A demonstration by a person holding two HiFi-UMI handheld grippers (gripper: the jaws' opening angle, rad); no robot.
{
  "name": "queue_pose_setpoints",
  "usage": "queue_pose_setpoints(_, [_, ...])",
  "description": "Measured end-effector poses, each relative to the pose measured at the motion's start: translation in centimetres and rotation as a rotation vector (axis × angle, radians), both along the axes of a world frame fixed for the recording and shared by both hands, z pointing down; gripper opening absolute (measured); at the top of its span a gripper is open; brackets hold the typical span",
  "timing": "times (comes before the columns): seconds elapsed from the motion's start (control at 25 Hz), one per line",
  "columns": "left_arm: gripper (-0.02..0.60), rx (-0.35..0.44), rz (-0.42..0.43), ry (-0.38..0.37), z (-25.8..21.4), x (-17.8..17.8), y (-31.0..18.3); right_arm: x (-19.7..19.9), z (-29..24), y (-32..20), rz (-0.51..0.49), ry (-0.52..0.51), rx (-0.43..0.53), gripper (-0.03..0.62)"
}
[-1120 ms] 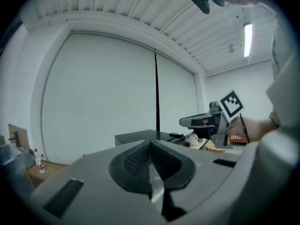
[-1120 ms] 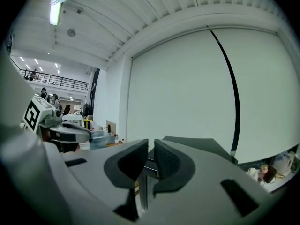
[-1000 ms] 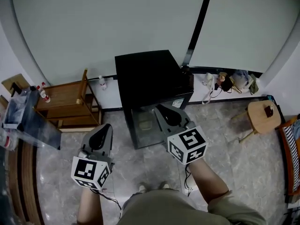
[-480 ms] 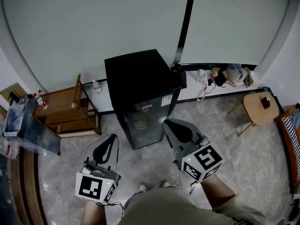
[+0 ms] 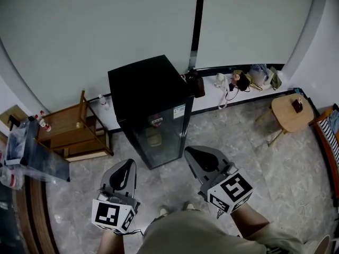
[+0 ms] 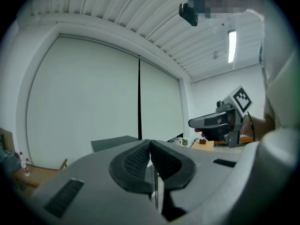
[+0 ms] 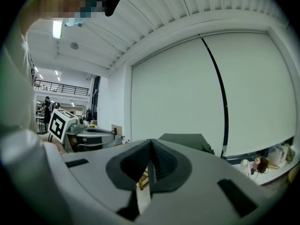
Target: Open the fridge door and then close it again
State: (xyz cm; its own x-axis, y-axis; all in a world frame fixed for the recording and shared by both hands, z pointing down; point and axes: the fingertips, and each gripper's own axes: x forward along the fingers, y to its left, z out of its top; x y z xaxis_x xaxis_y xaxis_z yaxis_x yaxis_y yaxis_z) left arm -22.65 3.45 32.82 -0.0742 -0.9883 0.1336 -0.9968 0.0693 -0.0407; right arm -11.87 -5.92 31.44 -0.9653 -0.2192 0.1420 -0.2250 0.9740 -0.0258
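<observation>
Against pale back wall [image 5: 106,30], on grey floor [image 5: 275,163]: black fridge [image 5: 145,89], upright, glass door [image 5: 159,139] facing camera, flush with cabinet, read as shut. Just beside fridge, toward picture left: wooden rack [image 5: 74,126]. Well apart, toward picture right: round stool [image 5: 288,112]. Along wall base right of fridge: clutter [image 5: 243,81] of small items, not identified. Nearer camera, over bare floor: left gripper [image 5: 126,164] and right gripper [image 5: 189,151], side by side, both aimed roughly at fridge front, neither touching it, strip of floor visible between tips and door. Left jaws pressed together, nothing between. Right jaws likewise together, empty. Between rack and fridge, at wall: one small bottle [image 5: 102,100]. Task status, as judgement: door closed, no hold on it, so either nothing begun or both steps already finished; not decidable from door position alone. If unbegun, everything left: approach, catch door edge, swing out, push back until seated. No handle made out on door, so grip point uncertain.
</observation>
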Motion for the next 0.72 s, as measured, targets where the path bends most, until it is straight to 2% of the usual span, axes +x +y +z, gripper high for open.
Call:
queue_pose_setpoints(0.32, [0.008, -0.042, 0.022, 0.021, 1.9, 2.2, -0.3, 1.5, 2.4, 0.3, -0.003, 0.04, -0.039, -0.003])
queue_pose_setpoints(0.72, [0.008, -0.046, 0.023, 0.017, 1.6, 2.6, 0.0, 1.2, 1.9, 1.1, -0.022, 0.041, -0.019, -0.003])
